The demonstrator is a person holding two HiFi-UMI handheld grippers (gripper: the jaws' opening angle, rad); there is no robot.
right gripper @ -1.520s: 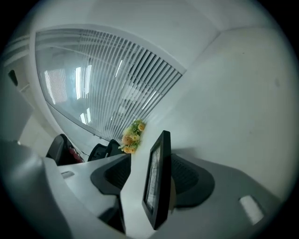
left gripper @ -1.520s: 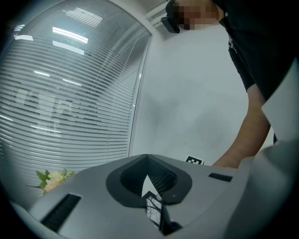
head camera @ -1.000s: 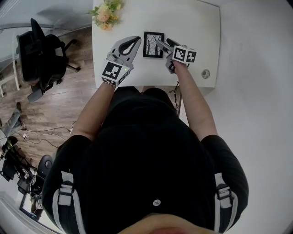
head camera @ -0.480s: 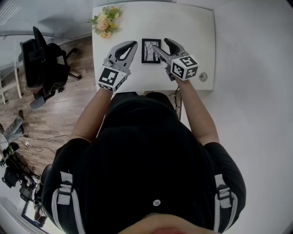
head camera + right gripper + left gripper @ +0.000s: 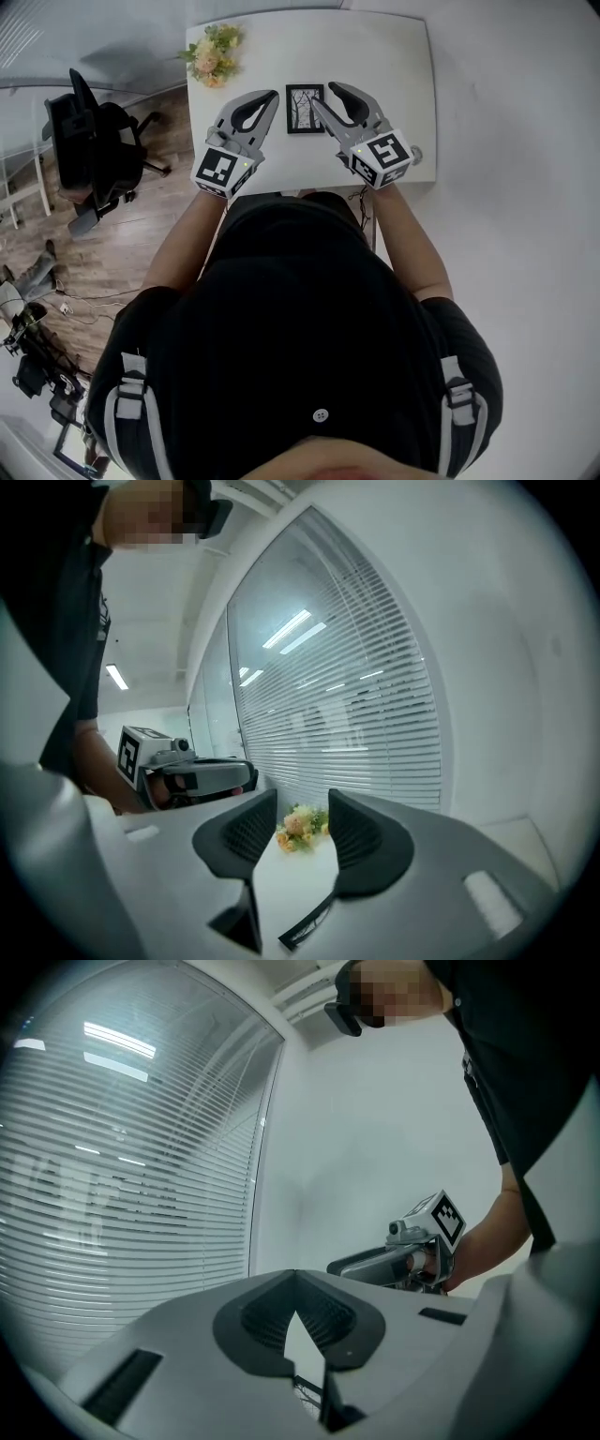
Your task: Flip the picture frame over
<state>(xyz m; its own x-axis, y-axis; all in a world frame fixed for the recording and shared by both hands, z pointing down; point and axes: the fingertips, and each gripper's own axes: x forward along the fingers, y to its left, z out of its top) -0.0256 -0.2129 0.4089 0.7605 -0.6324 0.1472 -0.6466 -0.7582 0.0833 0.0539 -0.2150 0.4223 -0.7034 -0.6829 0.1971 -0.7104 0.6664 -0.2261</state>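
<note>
The picture frame (image 5: 305, 108), black with a tree picture facing up, lies flat on the white table (image 5: 375, 56). No gripper touches it. My left gripper (image 5: 266, 96) hovers over the table just left of the frame, its tips meeting with nothing between them; the left gripper view shows the same shut tips (image 5: 295, 1277). My right gripper (image 5: 336, 97) hangs above the frame's right edge. Its jaws have just been closing but stand apart, and the right gripper view (image 5: 302, 806) shows only air and the far flowers in the gap.
A bunch of yellow and pink flowers (image 5: 214, 47) sits at the table's far left corner. A round grommet (image 5: 415, 154) is near the table's front right edge. A black office chair (image 5: 89, 141) stands on the wooden floor to the left.
Both grippers have lifted off the table, the right one much more. The right gripper has rolled and its jaws have narrowed. The frame lies where it was, picture up.
</note>
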